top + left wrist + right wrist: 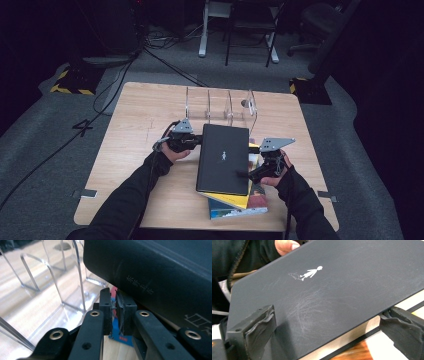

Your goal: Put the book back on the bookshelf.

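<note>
Matte black hardcover book, small white running figure on scuffed cover, atop stacked books mid-table; left gripper nearly closed beside spine, right gripper spread wide around page edge

Lower books mostly under black book

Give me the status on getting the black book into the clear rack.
Done: nothing is in the rack yet. In hand: the black book is atop the stack, tilted, with the right gripper open around its page edge and the left gripper shut beside its spine. Left: lift it, stand it up and slot it, then the remaining books.
</note>
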Demonstrator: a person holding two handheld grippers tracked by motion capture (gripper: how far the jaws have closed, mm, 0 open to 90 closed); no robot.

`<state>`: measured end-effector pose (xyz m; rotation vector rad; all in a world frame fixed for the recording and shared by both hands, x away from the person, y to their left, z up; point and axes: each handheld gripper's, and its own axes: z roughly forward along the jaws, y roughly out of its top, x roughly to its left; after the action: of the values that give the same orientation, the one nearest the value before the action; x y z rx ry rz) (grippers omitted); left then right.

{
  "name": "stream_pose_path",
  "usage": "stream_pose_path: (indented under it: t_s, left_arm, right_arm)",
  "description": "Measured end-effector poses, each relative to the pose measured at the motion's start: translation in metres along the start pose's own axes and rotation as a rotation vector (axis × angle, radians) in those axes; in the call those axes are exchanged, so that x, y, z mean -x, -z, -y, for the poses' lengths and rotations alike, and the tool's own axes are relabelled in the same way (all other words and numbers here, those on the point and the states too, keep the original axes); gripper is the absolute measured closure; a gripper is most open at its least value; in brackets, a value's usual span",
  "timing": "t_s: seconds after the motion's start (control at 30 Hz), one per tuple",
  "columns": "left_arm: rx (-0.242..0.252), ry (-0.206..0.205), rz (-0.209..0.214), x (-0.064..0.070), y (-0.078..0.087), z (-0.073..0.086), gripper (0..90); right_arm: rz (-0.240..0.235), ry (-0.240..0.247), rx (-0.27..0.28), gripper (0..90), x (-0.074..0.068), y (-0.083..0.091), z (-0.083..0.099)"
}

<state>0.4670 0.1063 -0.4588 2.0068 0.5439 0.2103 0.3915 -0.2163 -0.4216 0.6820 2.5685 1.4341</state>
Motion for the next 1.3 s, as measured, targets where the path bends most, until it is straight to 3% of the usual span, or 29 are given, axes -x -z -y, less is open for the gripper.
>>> stream_pose_path:
  t_s: [0.17, 0.37, 0.53, 0.57, 0.63, 0.67, 0.8, 0.93, 1.03, 1.13, 1.3]
  left_arm:
    - [0.012, -0.012, 0.009, -0.002, 0.007, -0.015, 85.8]
    - [0.016, -0.040, 0.006, 0.005, 0.011, -0.033, 88.9]
    - [0.015, -0.044, 0.014, 0.004, 0.014, -0.038, 89.7]
    - [0.019, -0.043, 0.014, 0.004, 0.015, -0.041, 89.7]
    - [0.023, -0.040, 0.015, 0.004, 0.014, -0.043, 89.8]
    - [0.036, -0.035, 0.033, 0.003, 0.014, -0.045, 89.7]
    - [0.035, -0.027, 0.033, 0.004, 0.012, -0.050, 89.7]
    - [0.039, -0.027, 0.012, 0.007, 0.015, -0.056, 89.7]
    - [0.017, -0.051, -0.013, 0.013, 0.019, -0.064, 89.7]
    - [-0.001, -0.062, -0.029, 0.017, 0.024, -0.068, 89.7]
    - [0.011, -0.065, -0.036, 0.026, 0.034, -0.068, 89.6]
  right_arm:
    - [0.043, 0.025, 0.038, 5.0, 0.002, 0.002, -0.005]
    - [0.072, 0.016, 0.094, 6.2, 0.005, 0.007, -0.010]
    - [0.105, 0.040, 0.110, 6.6, 0.004, 0.008, -0.013]
    - [0.145, 0.067, 0.129, 9.5, 0.002, 0.010, -0.017]
    - [0.166, 0.074, 0.145, 12.6, 0.002, 0.012, -0.020]
    - [0.173, 0.077, 0.152, 14.6, 0.003, 0.013, -0.022]
    - [0.178, 0.092, 0.154, 18.7, 0.005, 0.016, -0.027]
    - [0.215, 0.117, 0.184, 30.1, 0.003, 0.021, -0.034]
    - [0.200, 0.106, 0.233, 36.9, 0.004, 0.031, -0.034]
    - [0.208, 0.126, 0.234, 37.2, 0.000, 0.035, -0.035]
    - [0.168, 0.174, 0.241, 37.0, -0.013, 0.045, -0.040]
